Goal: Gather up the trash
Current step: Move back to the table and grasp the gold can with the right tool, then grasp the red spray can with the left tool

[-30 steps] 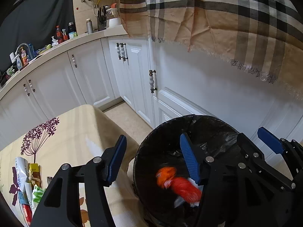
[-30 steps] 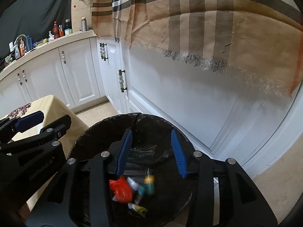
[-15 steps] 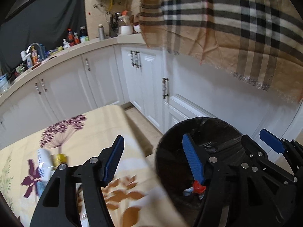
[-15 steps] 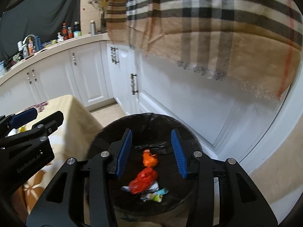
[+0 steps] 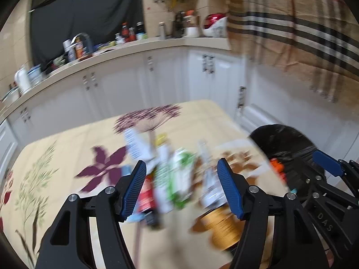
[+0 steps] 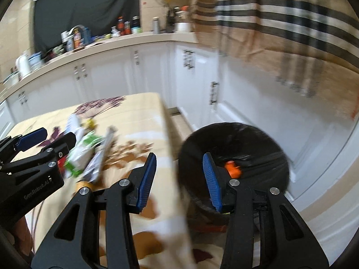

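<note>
My left gripper (image 5: pixel 181 188) is open and empty above a blurred pile of wrappers and packets (image 5: pixel 175 172) on the flowered tablecloth (image 5: pixel 67 152). A gold spool (image 5: pixel 222 226) lies near its right finger. My right gripper (image 6: pixel 179 179) is open and empty, hanging over the table's edge beside the black-lined bin (image 6: pixel 233 157), which holds orange trash (image 6: pixel 233 168). The pile also shows in the right wrist view (image 6: pixel 89 152), and the bin shows in the left wrist view (image 5: pixel 282 143). Both views are motion-blurred.
White kitchen cabinets (image 5: pixel 134 85) run behind the table, with bottles and a tap on the counter (image 5: pixel 80 47). A plaid cloth (image 5: pixel 291 33) hangs at the right above a white cabinet wall. The bin stands on the floor between table and cabinets.
Both grippers have swung left, away from the bin and toward the table. The left one has gone from over the bin to over the trash pile. Trash dropped earlier lies in the bin.
</note>
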The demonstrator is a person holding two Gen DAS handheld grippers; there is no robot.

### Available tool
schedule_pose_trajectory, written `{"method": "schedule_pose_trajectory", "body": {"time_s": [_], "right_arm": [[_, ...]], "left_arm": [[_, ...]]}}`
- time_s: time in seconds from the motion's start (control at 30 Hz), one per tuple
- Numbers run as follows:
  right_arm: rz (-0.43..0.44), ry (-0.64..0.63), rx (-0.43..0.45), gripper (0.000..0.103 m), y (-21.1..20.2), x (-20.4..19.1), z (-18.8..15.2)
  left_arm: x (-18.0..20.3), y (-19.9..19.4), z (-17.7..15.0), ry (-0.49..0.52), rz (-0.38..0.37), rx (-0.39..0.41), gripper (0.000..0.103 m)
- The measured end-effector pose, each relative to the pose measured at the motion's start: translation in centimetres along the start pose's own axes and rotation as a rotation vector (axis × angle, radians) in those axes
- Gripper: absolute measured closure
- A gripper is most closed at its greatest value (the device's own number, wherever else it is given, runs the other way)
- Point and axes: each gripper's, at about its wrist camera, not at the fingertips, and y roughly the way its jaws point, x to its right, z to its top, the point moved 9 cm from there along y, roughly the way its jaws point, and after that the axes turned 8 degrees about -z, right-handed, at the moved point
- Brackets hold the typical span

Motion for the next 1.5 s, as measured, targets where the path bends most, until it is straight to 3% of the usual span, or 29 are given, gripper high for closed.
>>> {"method": "schedule_pose_trajectory", "body": {"time_s": [0.27, 0.73, 0.83, 0.97, 1.17, 1.5], "right_arm": [[0.099, -0.089, -0.04, 0.061, -1.3, -6.4, -2.3], [0.156, -0.165, -0.143, 0.061, -0.9, -10.6, -4.5], [0.168, -0.172, -0.182, 0.063, -0.4, -11.0, -5.0], [0.183, -0.188, -0.216, 0.08, 0.0, -11.4, -5.7], [0.19, -0.203, -0.206, 0.08, -0.5, -11.8, -5.8], [0.163, -0.168, -0.099, 0.08, -1.4, -10.0, -2.8]], "left_arm": [[-6.7, -2.3, -3.7, -0.086, 0.091, -0.033, 0.039], [-13.7, -4.2, -8.4, -0.195, 0.184, -0.091, 0.039], [-14.1, -4.3, -8.7, -0.214, 0.173, -0.092, 0.039], [-14.0, -4.2, -8.7, -0.211, 0.166, -0.091, 0.039], [-13.4, -4.2, -8.5, -0.208, 0.149, -0.085, 0.039], [-10.7, -2.9, -7.0, -0.187, 0.099, -0.08, 0.039]]}}
